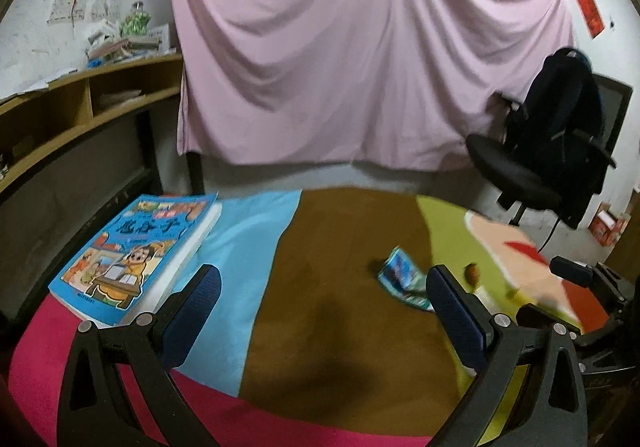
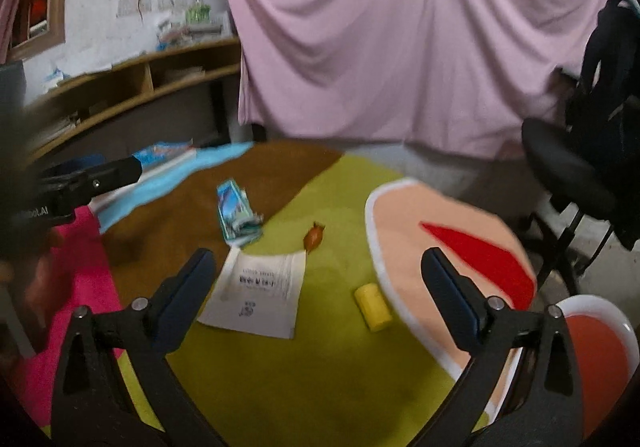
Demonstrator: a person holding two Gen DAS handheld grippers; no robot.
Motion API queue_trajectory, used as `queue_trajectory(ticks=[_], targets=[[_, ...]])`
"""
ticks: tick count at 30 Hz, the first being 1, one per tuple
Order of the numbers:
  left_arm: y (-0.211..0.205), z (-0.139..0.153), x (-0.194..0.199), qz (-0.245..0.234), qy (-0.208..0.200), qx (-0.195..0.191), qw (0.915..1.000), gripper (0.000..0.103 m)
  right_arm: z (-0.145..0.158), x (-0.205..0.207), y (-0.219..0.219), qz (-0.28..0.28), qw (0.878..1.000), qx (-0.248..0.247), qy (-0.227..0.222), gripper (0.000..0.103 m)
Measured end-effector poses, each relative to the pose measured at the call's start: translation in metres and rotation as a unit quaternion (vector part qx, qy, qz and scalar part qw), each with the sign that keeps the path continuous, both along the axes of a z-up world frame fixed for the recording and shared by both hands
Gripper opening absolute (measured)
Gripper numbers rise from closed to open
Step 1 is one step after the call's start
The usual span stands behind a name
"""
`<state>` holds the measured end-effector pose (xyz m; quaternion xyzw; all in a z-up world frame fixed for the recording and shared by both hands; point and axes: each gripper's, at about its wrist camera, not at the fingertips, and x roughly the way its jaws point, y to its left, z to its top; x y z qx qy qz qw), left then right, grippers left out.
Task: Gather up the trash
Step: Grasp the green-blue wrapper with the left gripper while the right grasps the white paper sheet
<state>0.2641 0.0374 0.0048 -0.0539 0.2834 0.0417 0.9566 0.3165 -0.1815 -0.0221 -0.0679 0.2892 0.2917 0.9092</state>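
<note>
- Left gripper (image 1: 324, 299): jaws wide apart, nothing between them, hovering over the brown stripe of the striped cloth (image 1: 340, 247).
- Right gripper (image 2: 320, 279): jaws also spread wide, holding nothing, over the lime-green stripe.
- Crumpled blue-teal wrapper (image 2: 237, 216): lies flat at the brown/green border, far-left of the right gripper's gap. Long axis runs near-to-far, near end torn and scrunched. In the left wrist view the same wrapper (image 1: 404, 276) sits just far-left of the left gripper's right finger.
- Small brown nut-like scrap (image 2: 314, 237): on green, right of the wrapper and apart from it, pointed end facing far-right.
- White printed paper (image 2: 256, 293): flat on green, near side of the wrapper, far-left corner almost touching it; long axis roughly near-to-far, text upside down to the camera.
- Yellow cylinder (image 2: 373, 306): on its side, right of the paper, just beside the peach patch's white edge; axis tilts near-right.
- Blue cartoon-cover book (image 1: 132, 255): far left on the blue stripe, well apart from the trash.
- Black office chair (image 1: 548, 151) far right; pink sheet (image 1: 360, 47) hangs behind.
</note>
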Motion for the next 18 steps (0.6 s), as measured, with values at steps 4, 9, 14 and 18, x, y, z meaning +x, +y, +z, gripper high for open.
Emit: queue_trajectory(ticks=[4, 9, 14, 18], targets=[[0.008, -0.01, 0.007, -0.001, 0.027, -0.019, 0.9995, 0.094, -0.011, 0.01, 0.01, 0.021, 0.999, -0.021, 0.042, 0.103], [0.017, -0.015, 0.012, 0.004, 0.048, -0.035, 0.9982, 0.093, -0.018, 0.014, 0.028, 0.042, 0.995, -0.042, 0.074, 0.103], [0.02, -0.016, 0.016, -0.001, 0.06, -0.045, 0.9972, 0.092, -0.024, 0.018, 0.046, 0.051, 0.992, -0.068, 0.094, 0.103], [0.016, -0.016, 0.021, -0.017, 0.074, -0.047, 0.996, 0.084, -0.029, 0.02, 0.051, 0.043, 0.99, -0.094, 0.096, 0.095]])
